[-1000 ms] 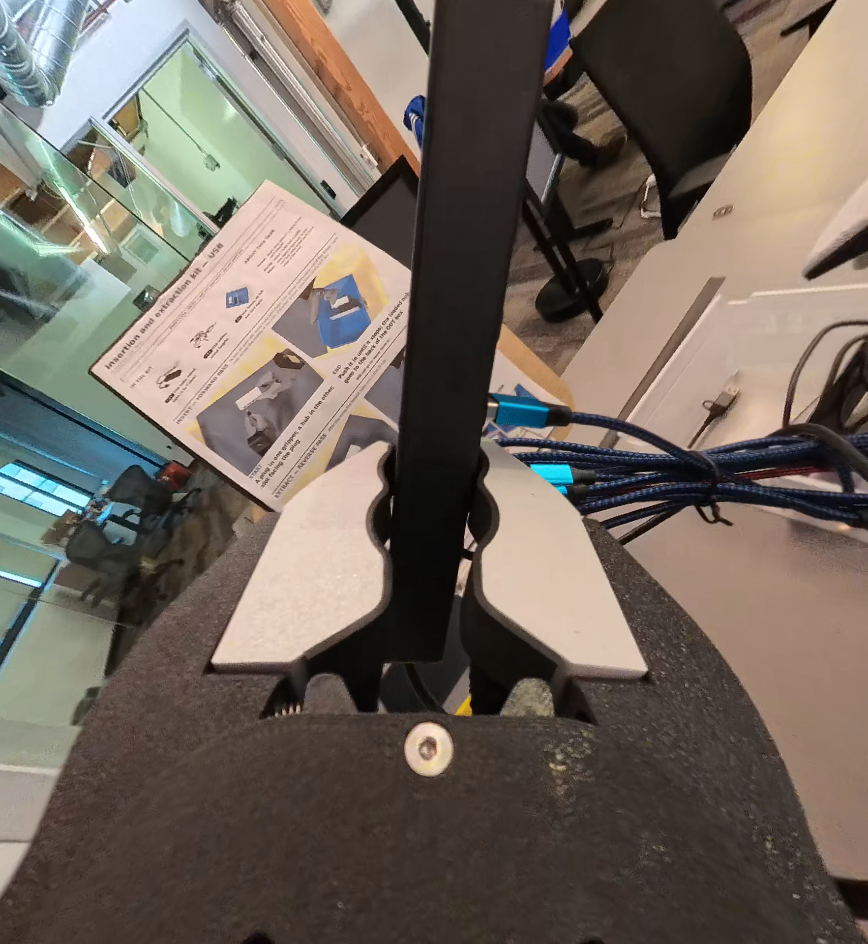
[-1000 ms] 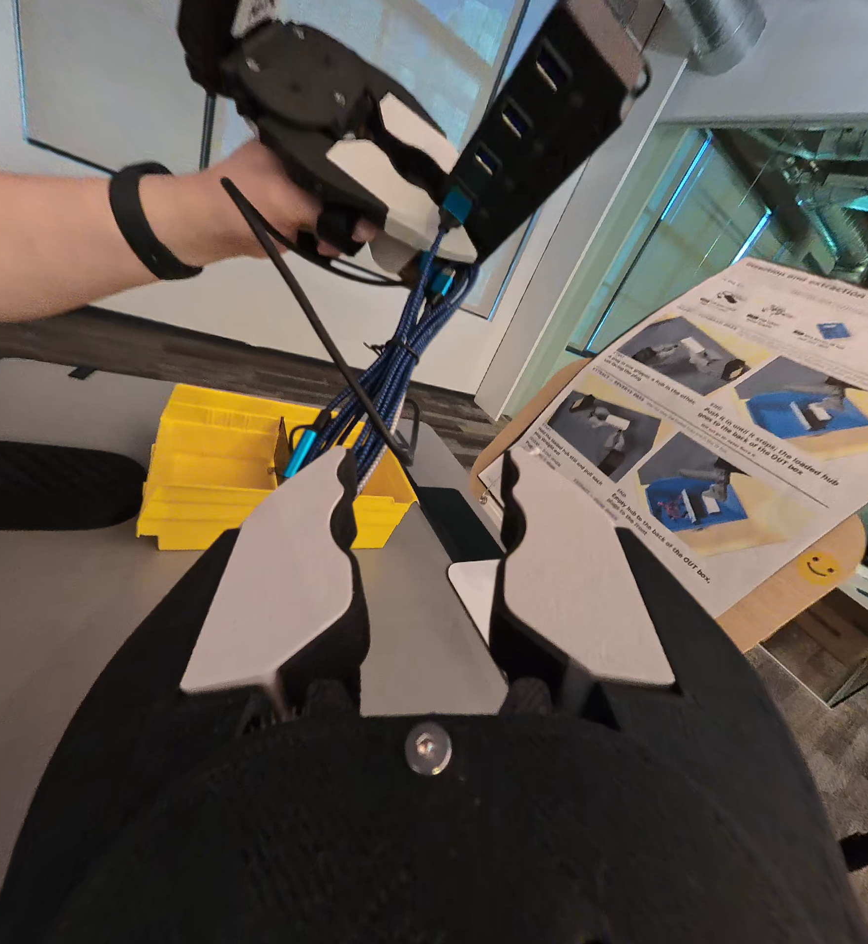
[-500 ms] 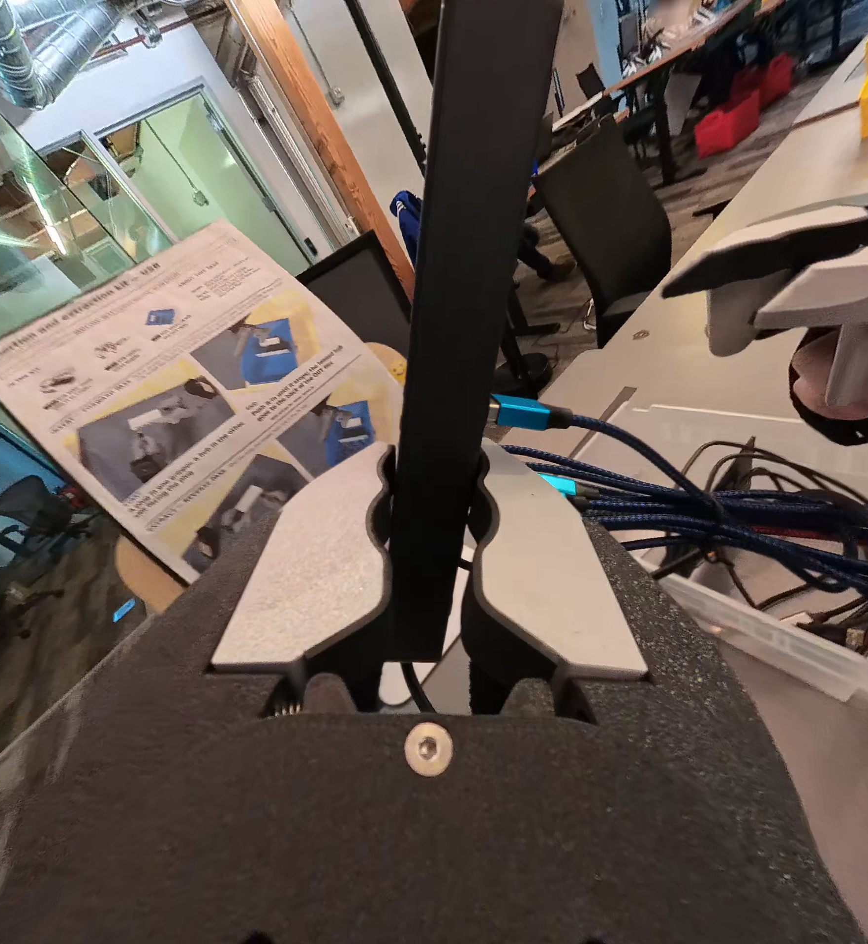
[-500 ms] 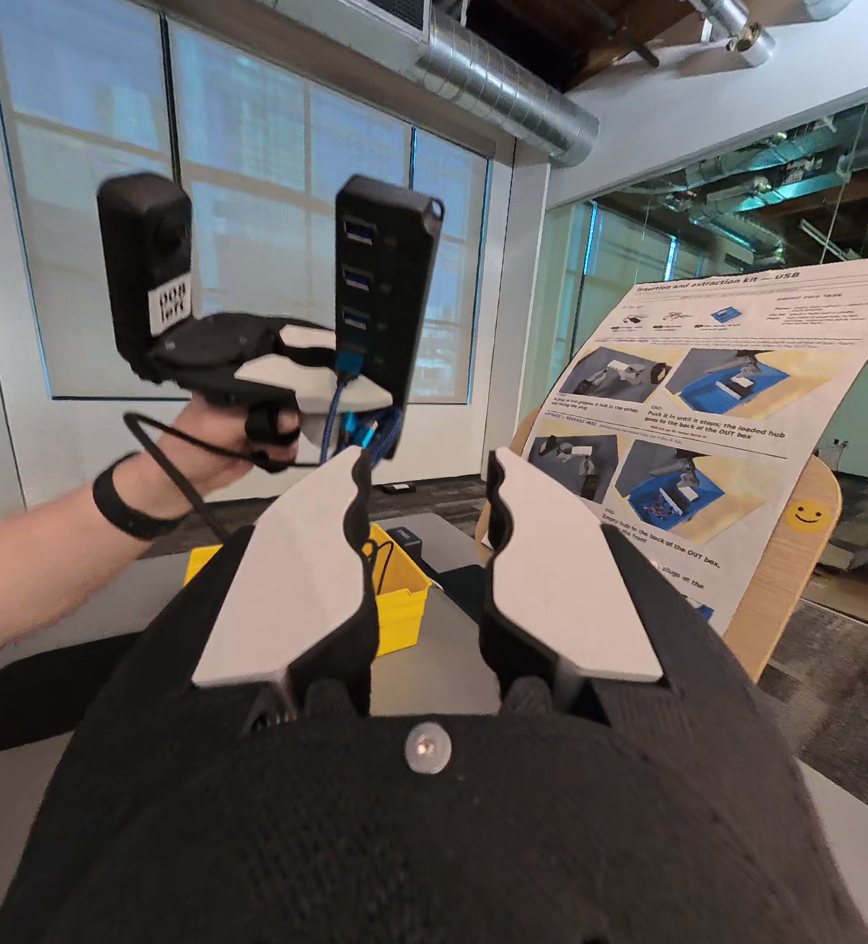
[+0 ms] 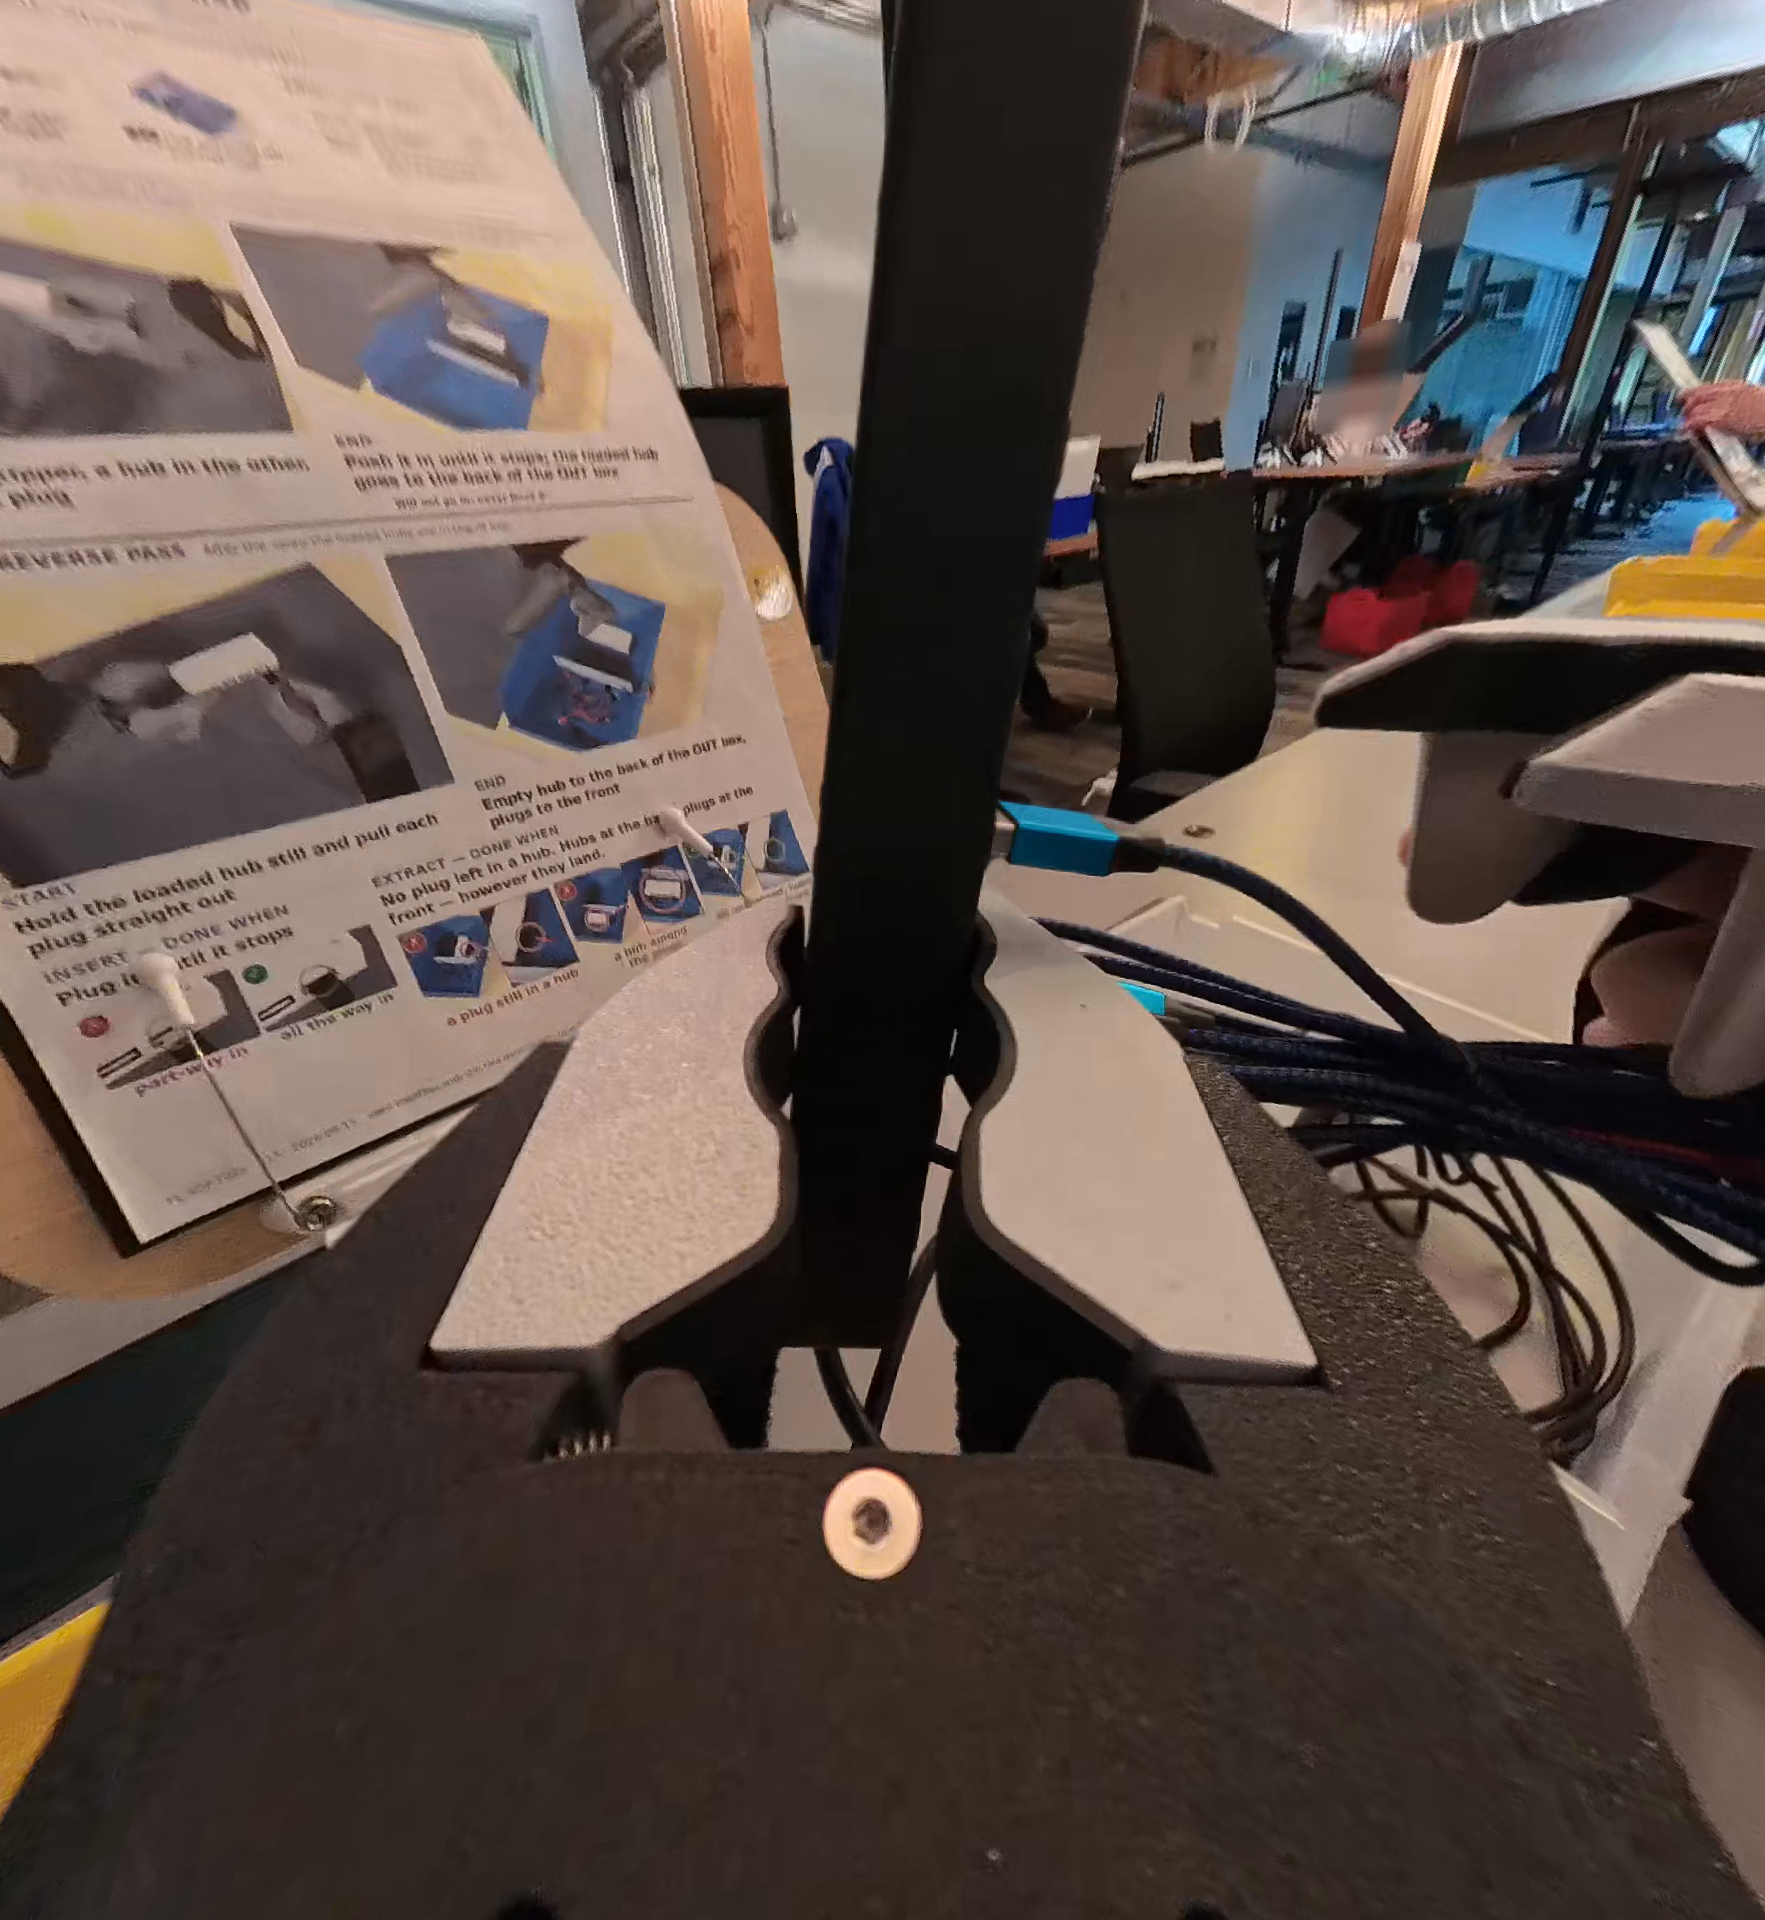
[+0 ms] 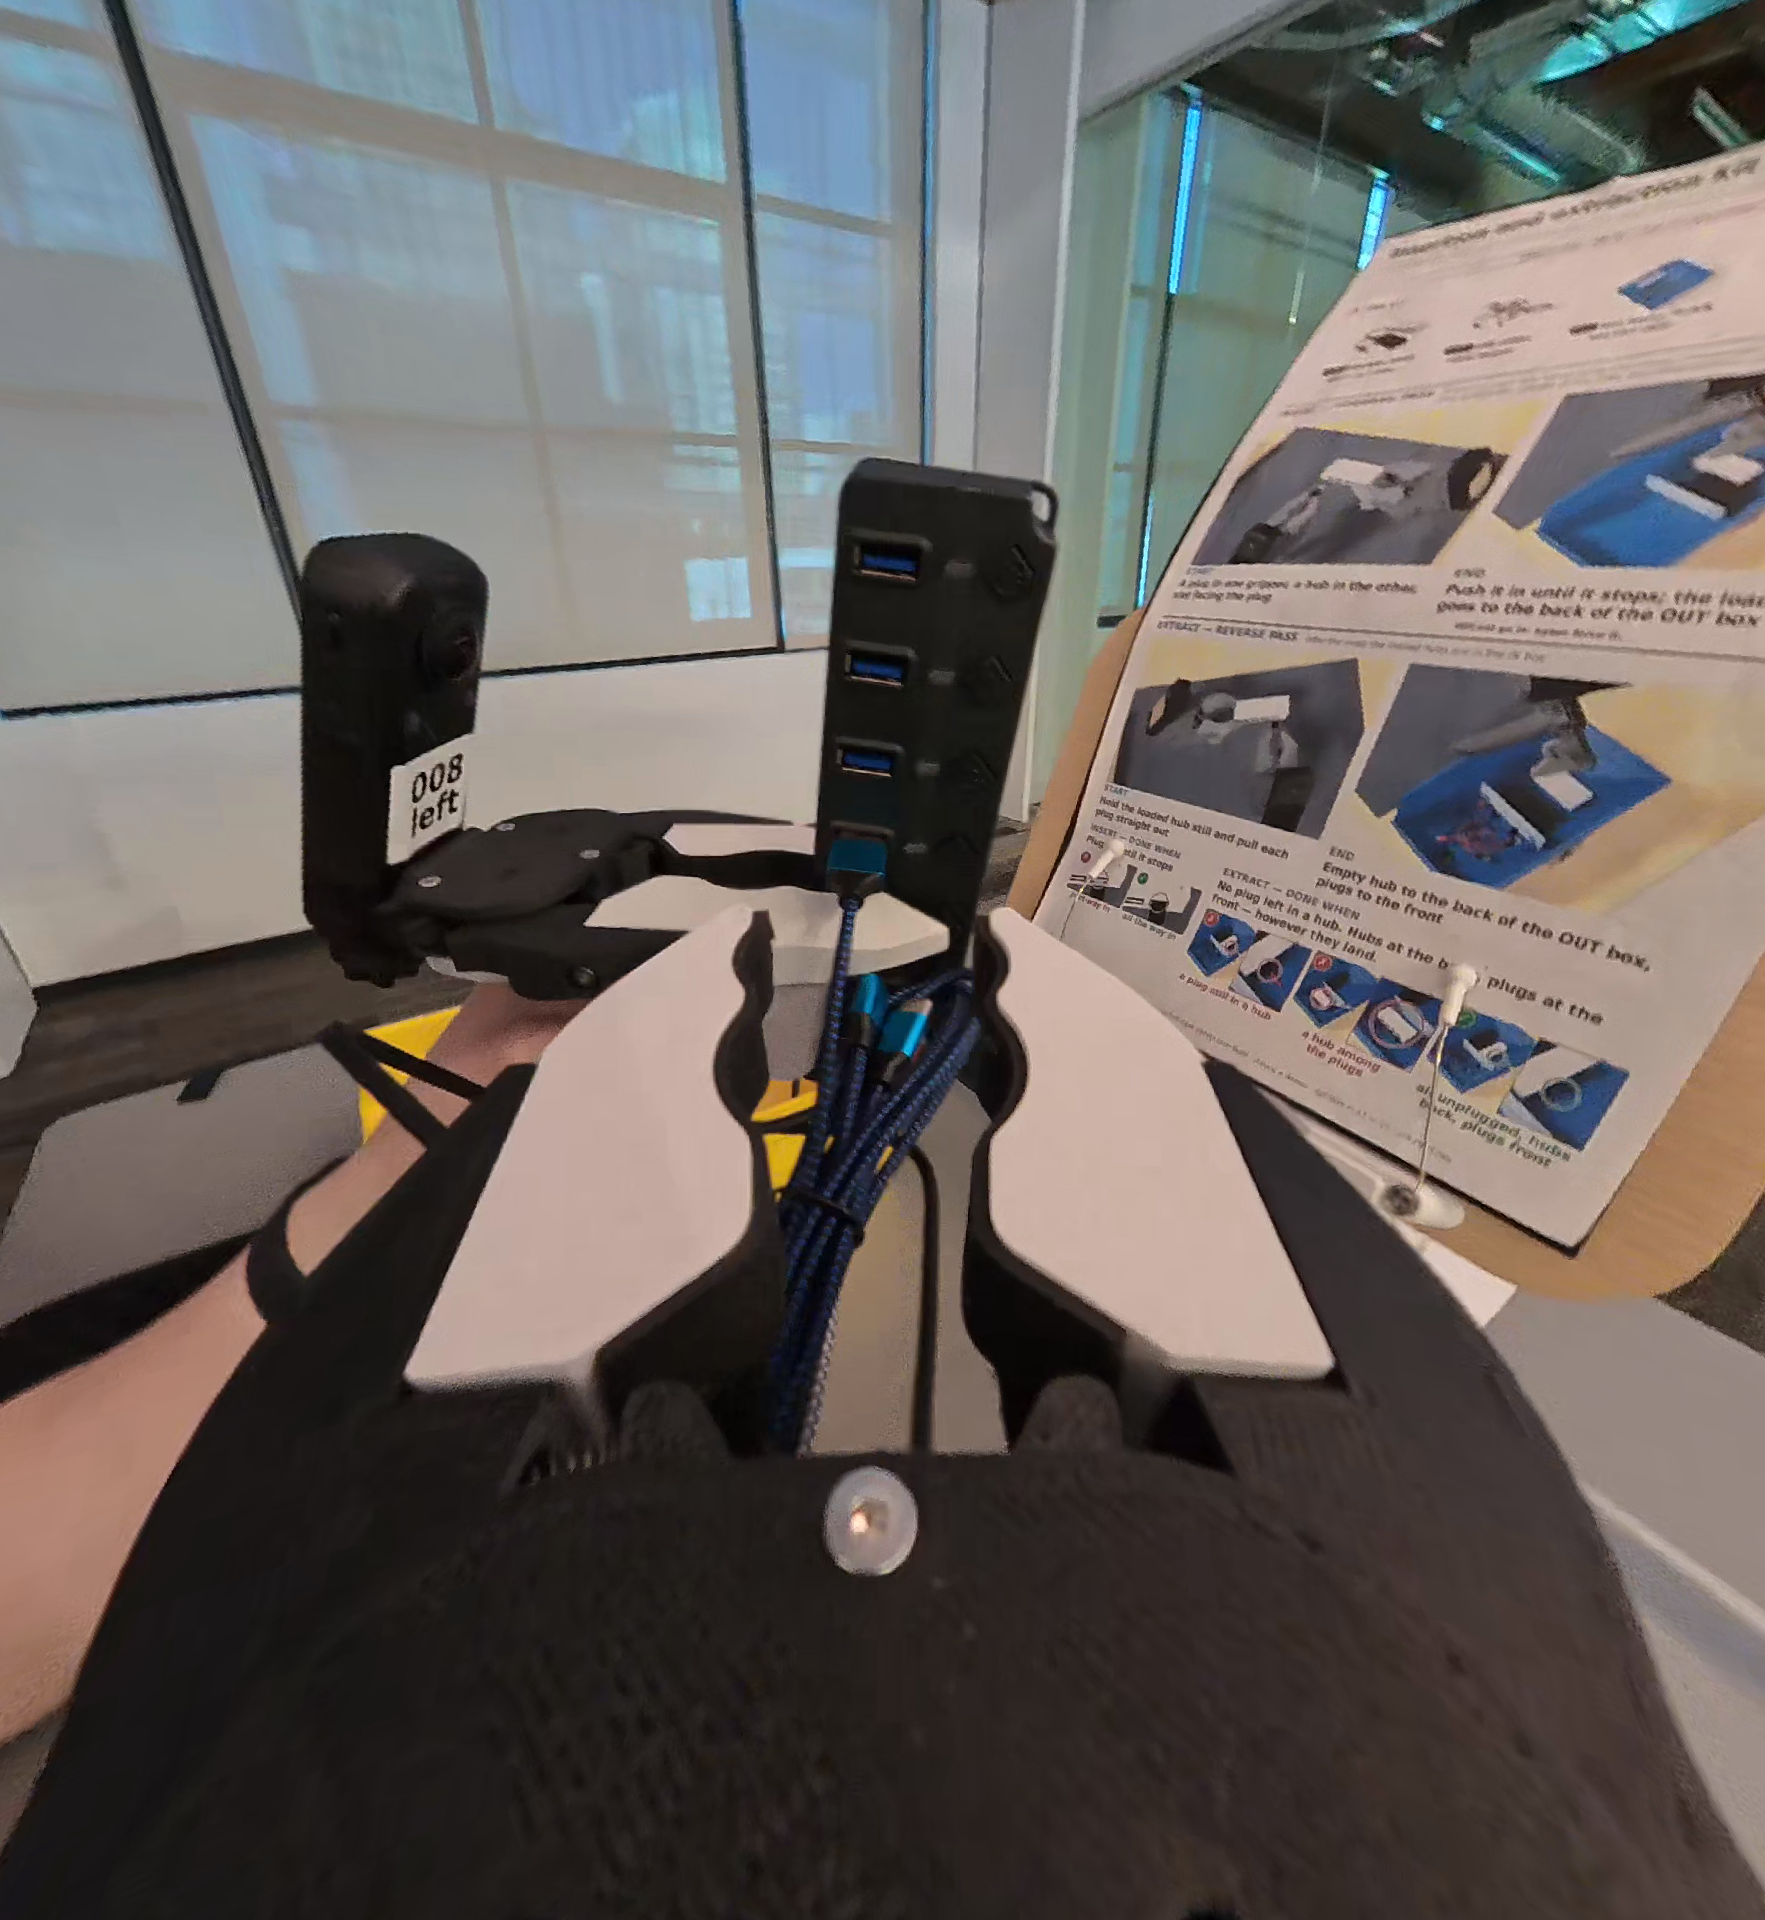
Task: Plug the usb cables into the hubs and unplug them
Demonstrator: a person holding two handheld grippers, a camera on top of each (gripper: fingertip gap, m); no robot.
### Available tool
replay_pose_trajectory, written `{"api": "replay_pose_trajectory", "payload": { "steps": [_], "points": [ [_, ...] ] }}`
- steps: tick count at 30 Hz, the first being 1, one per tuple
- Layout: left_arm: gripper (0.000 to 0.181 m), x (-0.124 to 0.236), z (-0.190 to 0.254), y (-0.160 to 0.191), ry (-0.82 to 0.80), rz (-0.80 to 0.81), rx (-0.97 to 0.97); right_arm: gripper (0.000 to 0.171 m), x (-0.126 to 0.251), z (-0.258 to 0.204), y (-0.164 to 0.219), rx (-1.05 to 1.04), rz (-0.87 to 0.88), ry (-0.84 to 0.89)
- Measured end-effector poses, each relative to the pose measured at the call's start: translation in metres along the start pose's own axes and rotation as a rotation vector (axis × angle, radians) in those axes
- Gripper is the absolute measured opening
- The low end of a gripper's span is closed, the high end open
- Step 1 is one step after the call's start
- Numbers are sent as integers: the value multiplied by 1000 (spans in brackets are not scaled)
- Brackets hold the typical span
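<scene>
My left gripper (image 5: 878, 997) is shut on a black USB hub (image 5: 961, 520) and holds it upright; the hub also shows in the right wrist view (image 6: 935, 686). A blue USB plug (image 5: 1060, 842) sits in the hub's lowest port, also seen in the right wrist view (image 6: 857, 857). Its braided blue cable bundle (image 6: 836, 1164) hangs down with two loose blue plugs (image 6: 888, 1018). My right gripper (image 6: 867, 997) is open, its fingers on either side of the bundle just below the hub. It also shows in the left wrist view (image 5: 1584, 790).
An instruction sheet on a wooden board (image 6: 1480, 727) stands right of the hub. A yellow bin (image 6: 784, 1122) sits on the grey table behind the grippers. A clear tray with black cables (image 5: 1543, 1299) lies at the right. Yellow bins (image 5: 1730, 592) and office chairs stand farther back. Left tips to right tips: about 8 centimeters.
The left gripper turned the hub upright with its ports toward the right gripper. The right gripper came closer, and the cable bundle now hangs between its open fingers.
</scene>
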State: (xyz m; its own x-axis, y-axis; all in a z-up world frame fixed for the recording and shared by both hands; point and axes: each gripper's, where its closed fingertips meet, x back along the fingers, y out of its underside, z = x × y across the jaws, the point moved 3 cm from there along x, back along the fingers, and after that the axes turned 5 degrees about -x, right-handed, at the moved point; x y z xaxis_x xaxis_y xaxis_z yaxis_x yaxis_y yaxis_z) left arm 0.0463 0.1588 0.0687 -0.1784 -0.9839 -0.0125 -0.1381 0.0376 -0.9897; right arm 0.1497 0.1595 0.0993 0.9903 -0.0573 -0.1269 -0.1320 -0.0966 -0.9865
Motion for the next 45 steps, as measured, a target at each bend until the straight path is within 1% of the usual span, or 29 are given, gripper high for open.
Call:
{"api": "replay_pose_trajectory", "payload": {
  "steps": [3,10,13,17,22,27,32,35,37,39,45],
  "points": [
    [26,-7,-3,5,-5,-9,-7,37,-6,-1,3,-22,22,8],
    [26,-10,0,12,-18,-16,-18,38,-2,10,2,57,26,116],
    [26,-13,2,14,-17,-21,-27,40,-2,7,-1,59,10,140],
    [26,-14,3,12,-5,-2,-5,43,-11,7,1,59,-15,192],
    [27,-14,-1,14,-4,9,20,38,-26,3,9,94,-42,224],
    [27,-12,-5,13,20,42,74,38,-41,2,16,120,-66,283],
    [26,-10,-4,9,75,89,132,36,-52,2,17,141,-57,351],
    [26,-10,-1,7,113,111,184,33,-60,0,21,135,-57,356],
    [26,-11,-2,9,101,101,174,31,-63,0,22,144,-54,378],
    [26,-11,-3,9,105,107,187,26,-63,0,21,146,-32,396],
    [26,-10,-7,10,102,110,203,22,-68,-1,22,109,-23,380]
  ]
}}
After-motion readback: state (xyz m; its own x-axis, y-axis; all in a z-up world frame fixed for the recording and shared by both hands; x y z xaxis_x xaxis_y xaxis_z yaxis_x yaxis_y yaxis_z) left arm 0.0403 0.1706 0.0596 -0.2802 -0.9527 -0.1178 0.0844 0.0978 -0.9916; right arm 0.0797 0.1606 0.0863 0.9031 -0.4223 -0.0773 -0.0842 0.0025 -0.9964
